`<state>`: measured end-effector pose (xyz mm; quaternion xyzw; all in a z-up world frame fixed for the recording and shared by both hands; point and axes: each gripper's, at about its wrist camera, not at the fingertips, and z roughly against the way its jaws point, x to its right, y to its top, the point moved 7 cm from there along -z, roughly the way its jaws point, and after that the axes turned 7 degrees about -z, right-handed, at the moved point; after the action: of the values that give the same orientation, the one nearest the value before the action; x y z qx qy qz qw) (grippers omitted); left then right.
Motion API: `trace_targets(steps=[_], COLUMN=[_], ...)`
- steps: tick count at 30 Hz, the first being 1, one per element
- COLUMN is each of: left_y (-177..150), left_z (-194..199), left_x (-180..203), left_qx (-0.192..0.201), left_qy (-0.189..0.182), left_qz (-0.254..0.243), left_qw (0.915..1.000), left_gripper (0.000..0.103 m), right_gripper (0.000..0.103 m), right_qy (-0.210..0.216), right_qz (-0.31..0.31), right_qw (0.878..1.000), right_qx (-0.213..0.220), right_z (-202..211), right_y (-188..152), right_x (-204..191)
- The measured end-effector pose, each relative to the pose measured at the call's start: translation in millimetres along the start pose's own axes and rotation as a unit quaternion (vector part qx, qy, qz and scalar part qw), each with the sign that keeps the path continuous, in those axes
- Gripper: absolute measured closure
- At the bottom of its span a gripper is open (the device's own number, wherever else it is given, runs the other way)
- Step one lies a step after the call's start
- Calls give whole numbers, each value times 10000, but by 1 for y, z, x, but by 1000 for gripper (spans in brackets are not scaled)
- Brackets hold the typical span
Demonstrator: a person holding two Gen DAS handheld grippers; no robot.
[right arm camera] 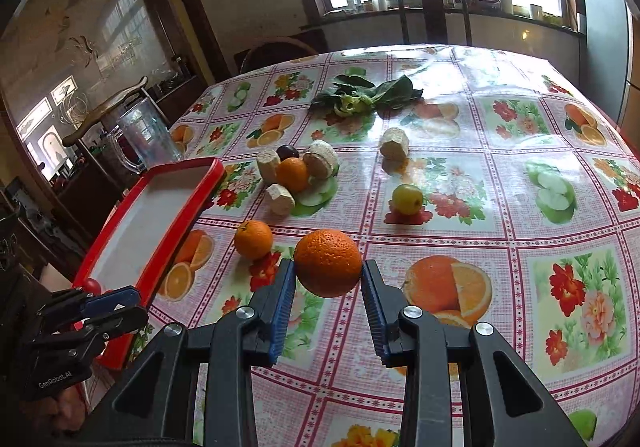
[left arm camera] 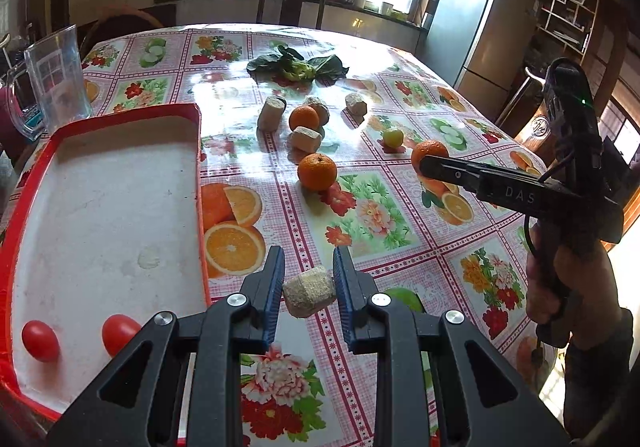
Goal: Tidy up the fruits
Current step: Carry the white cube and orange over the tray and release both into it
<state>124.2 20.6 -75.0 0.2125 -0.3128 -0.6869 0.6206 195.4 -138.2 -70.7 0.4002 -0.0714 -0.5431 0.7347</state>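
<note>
My right gripper (right arm camera: pixel 329 277) is shut on an orange (right arm camera: pixel 328 262) and holds it above the tablecloth; it also shows in the left wrist view (left arm camera: pixel 430 161). My left gripper (left arm camera: pixel 309 271) is open around a beige corn piece (left arm camera: pixel 309 294) lying on the table next to the red tray (left arm camera: pixel 120 115), which holds two red tomatoes (left arm camera: pixel 40 340). Two more oranges (right arm camera: pixel 253 239) (right arm camera: pixel 292 174), a yellow-green fruit (right arm camera: pixel 407 199) and a dark plum (right arm camera: pixel 288 152) lie on the table.
Several beige corn pieces (right arm camera: pixel 394 144) and leafy greens (right arm camera: pixel 366 95) lie mid-table. A clear plastic jug (left arm camera: pixel 60 81) stands beyond the tray. Chairs ring the table, with a window counter behind.
</note>
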Motion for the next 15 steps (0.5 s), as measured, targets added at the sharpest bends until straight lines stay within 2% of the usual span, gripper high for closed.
trace_targets(steps=[15], left_y=[-11], left_z=[37], left_x=[-46], left_qx=[291], left_qy=[303], left_qz=[410], left_qw=[9983], left_gripper=[81], right_gripper=[69], right_qy=[324], right_qz=[415], right_qw=[9985], right_qx=[-118], right_z=[-8], right_y=[-11], right_x=[-68])
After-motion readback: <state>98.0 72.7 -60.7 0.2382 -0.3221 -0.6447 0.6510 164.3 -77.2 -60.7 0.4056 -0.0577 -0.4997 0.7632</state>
